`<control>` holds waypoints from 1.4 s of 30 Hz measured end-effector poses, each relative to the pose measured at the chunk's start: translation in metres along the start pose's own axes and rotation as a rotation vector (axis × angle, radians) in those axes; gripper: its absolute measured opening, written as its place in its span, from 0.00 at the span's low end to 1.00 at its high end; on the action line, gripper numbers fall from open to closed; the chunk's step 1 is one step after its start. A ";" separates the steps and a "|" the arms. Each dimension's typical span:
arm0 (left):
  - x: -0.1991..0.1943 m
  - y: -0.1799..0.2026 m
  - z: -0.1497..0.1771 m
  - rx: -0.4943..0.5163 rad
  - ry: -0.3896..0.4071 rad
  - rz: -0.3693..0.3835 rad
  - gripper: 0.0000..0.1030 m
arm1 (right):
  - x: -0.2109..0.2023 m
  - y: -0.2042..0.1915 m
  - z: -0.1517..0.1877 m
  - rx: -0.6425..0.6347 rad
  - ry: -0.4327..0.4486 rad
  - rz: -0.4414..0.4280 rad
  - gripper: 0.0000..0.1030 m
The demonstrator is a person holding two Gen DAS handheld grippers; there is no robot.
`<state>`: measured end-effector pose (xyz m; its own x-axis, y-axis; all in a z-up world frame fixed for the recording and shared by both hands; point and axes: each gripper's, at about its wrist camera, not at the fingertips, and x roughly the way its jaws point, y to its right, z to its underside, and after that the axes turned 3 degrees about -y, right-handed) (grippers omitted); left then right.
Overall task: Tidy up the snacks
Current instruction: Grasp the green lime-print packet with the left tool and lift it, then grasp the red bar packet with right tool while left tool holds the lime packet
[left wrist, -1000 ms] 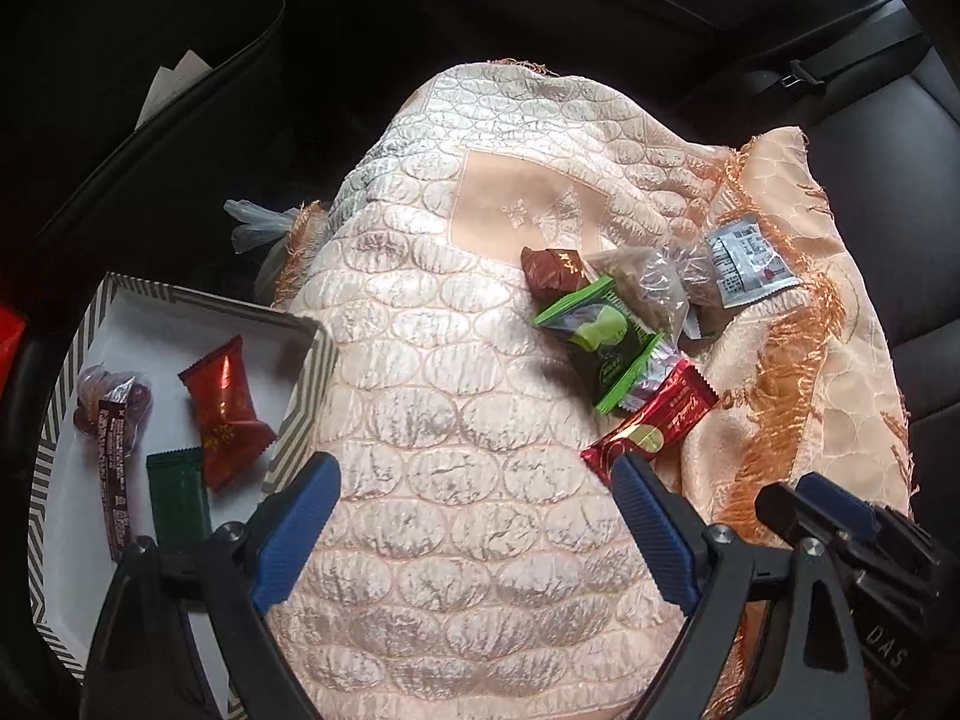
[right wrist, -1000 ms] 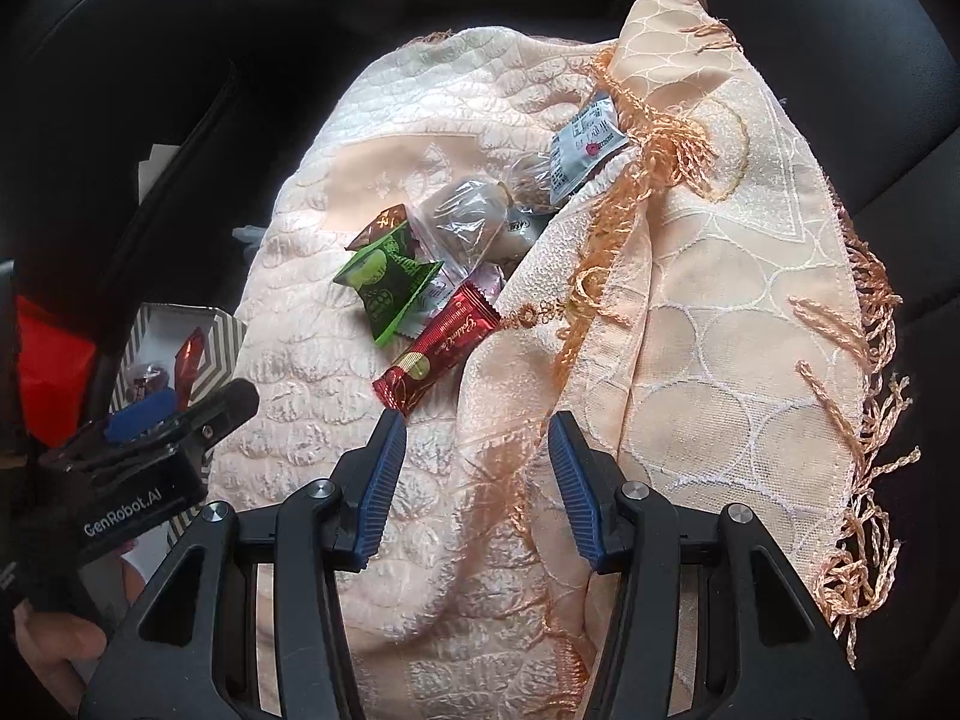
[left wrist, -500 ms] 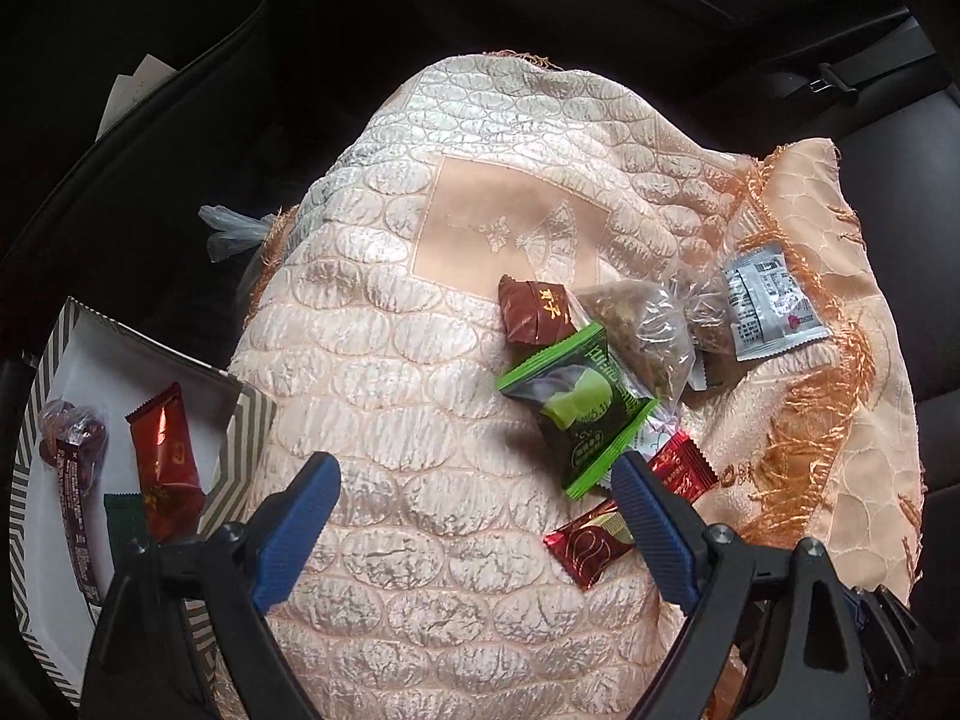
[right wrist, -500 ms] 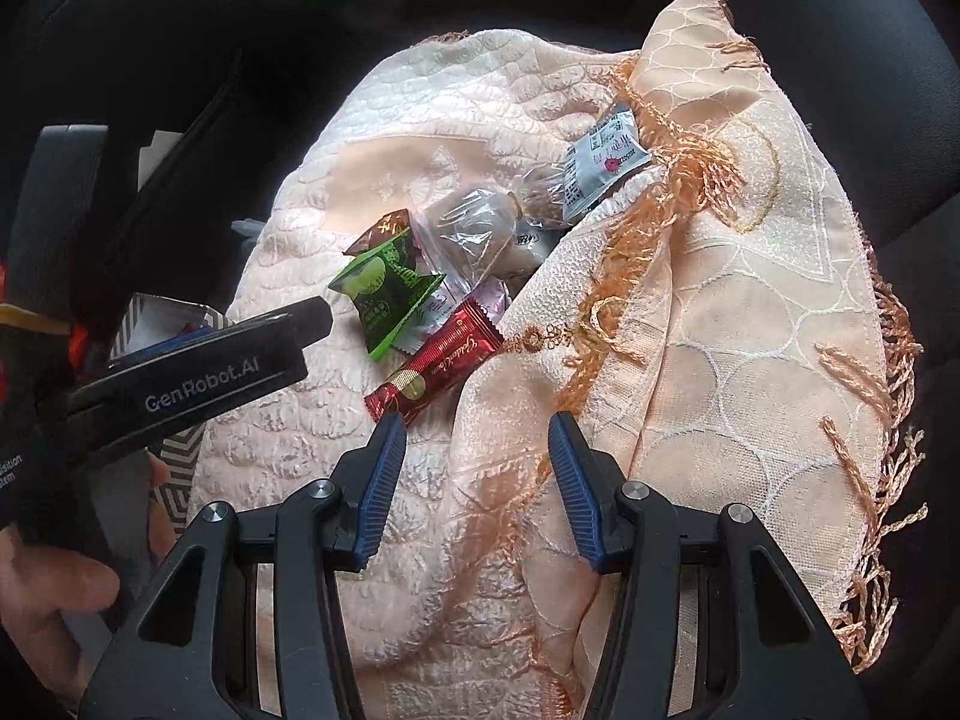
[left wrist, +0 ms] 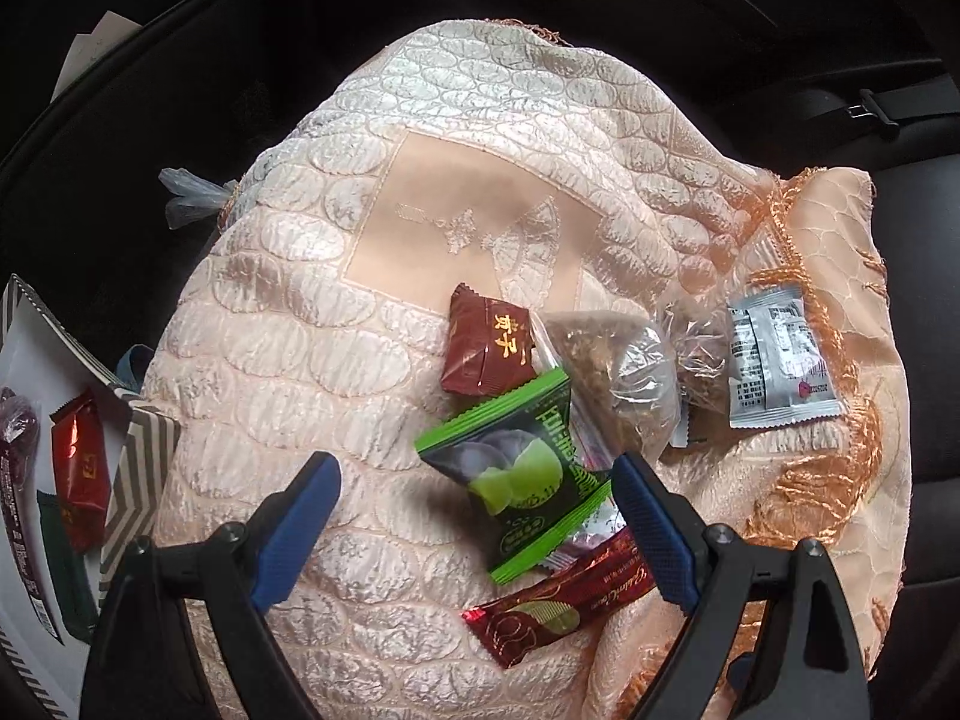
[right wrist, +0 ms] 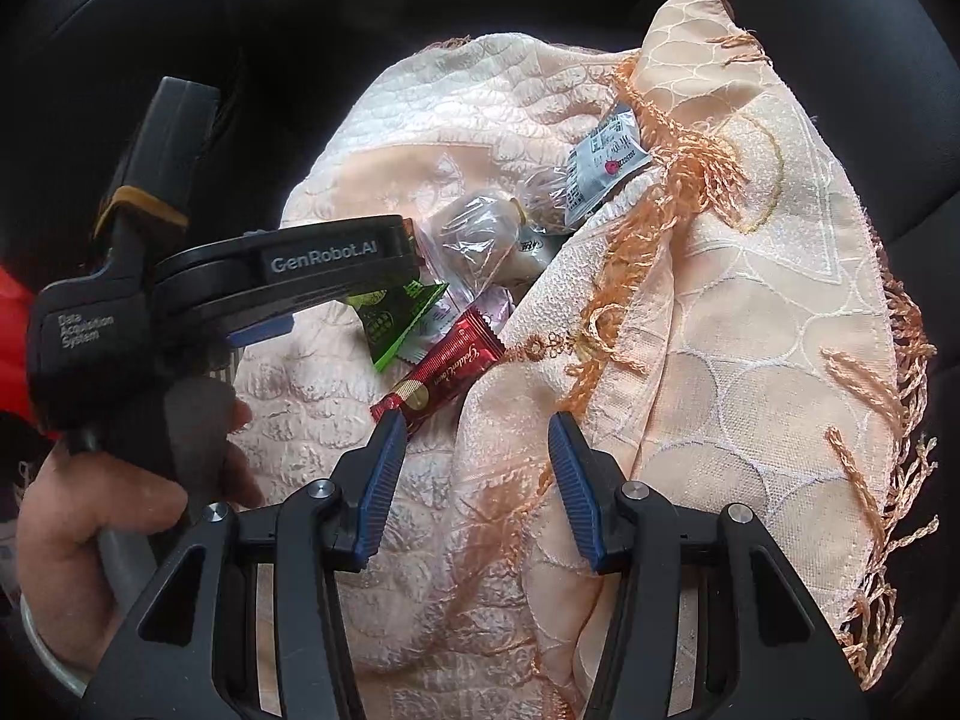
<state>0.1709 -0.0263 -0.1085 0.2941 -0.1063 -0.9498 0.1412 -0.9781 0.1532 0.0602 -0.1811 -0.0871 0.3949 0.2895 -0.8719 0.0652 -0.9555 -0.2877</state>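
Nearest, the left hand-held gripper (left wrist: 474,525) hangs wide open and empty over a pale quilted satin cloth (left wrist: 288,360) on a car seat. Between its jaws lies the green-edged dark snack packet (left wrist: 519,480), overlapping a long red foil bar (left wrist: 558,606); closing here could pinch both, or snag cloth. The right hand-held gripper (right wrist: 471,486), half open, holds nothing. Far left, a white striped-rim tray (left wrist: 141,480) holds sorted snacks.
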 end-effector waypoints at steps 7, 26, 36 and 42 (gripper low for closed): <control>0.008 0.005 -0.004 -0.010 0.009 0.039 0.89 | 0.001 -0.001 -0.001 -0.006 0.002 -0.003 0.48; -0.033 -0.044 0.020 0.055 0.100 -0.020 0.51 | 0.023 -0.002 -0.009 0.196 -0.100 -0.279 0.48; -0.053 -0.073 0.036 0.047 0.125 -0.016 0.51 | 0.069 -0.004 -0.016 0.326 -0.179 -0.221 0.48; -0.061 -0.083 0.043 0.053 0.134 -0.005 0.51 | 0.077 -0.016 -0.031 0.294 -0.154 -0.088 0.48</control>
<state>0.1006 0.0534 -0.0749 0.4174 -0.0798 -0.9052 0.0941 -0.9870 0.1303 0.1178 -0.1448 -0.1376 0.2551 0.3969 -0.8817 -0.1833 -0.8755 -0.4471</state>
